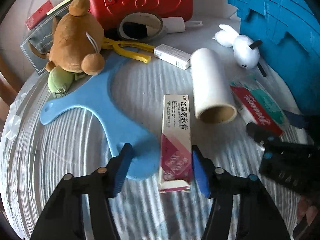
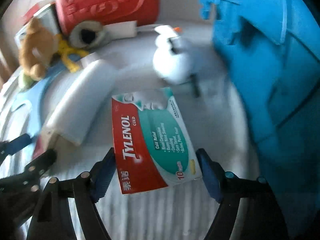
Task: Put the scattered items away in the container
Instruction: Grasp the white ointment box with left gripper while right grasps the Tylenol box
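The left gripper [image 1: 162,166] comes in from the bottom of its frame and points steeply down. Its jaws stand apart, and a pink and white box [image 1: 176,140] lies between them: the right pad is close beside the box edge, the left pad is clear of it. The right gripper [image 2: 158,172] also points steeply down from the bottom edge, its two blue pads at the edges of a red and green box [image 2: 154,140]
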The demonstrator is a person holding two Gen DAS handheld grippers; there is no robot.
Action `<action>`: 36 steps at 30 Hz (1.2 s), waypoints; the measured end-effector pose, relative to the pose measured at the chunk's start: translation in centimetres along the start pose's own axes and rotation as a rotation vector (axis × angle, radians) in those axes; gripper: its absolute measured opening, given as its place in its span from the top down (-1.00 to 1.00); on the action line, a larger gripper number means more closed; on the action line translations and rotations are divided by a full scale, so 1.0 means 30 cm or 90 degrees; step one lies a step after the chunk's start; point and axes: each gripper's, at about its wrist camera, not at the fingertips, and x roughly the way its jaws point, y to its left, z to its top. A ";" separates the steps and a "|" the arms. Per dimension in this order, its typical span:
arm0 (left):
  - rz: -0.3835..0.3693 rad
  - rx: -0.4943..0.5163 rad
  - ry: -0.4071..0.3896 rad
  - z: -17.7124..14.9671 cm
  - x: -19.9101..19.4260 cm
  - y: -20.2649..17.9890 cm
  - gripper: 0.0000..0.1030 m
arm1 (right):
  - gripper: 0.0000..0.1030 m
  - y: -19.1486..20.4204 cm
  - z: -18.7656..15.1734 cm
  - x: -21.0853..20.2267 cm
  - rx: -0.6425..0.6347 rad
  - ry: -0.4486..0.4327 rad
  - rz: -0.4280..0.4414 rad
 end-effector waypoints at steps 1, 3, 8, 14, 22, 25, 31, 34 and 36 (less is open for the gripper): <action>-0.001 -0.003 0.000 -0.008 -0.007 0.001 0.00 | -0.47 0.017 -0.011 -0.008 -0.008 -0.001 0.003; 0.003 -0.006 0.000 -0.018 -0.003 -0.002 0.04 | -0.49 0.041 -0.027 -0.020 -0.019 -0.001 0.012; 0.032 0.003 -0.022 -0.004 0.022 -0.029 0.02 | -0.67 0.018 -0.017 -0.006 -0.009 -0.007 0.024; 0.010 0.003 -0.016 0.054 0.053 -0.057 0.31 | -0.39 0.016 0.018 0.021 -0.010 0.002 0.017; -0.045 -0.035 -0.008 0.065 0.069 -0.037 0.47 | -0.40 0.023 0.004 0.033 -0.021 -0.008 0.013; -0.060 -0.047 -0.013 0.022 0.043 -0.004 0.47 | -0.38 0.040 -0.009 0.019 -0.019 0.002 0.006; -0.046 -0.031 -0.039 -0.044 -0.056 0.042 0.47 | -0.38 0.095 -0.070 -0.060 -0.018 -0.006 0.023; -0.038 -0.029 -0.053 -0.040 -0.116 0.064 0.47 | -0.38 0.122 -0.070 -0.106 -0.015 -0.013 0.029; -0.036 -0.030 -0.060 -0.038 -0.156 0.081 0.47 | -0.38 0.142 -0.063 -0.150 -0.017 -0.019 0.028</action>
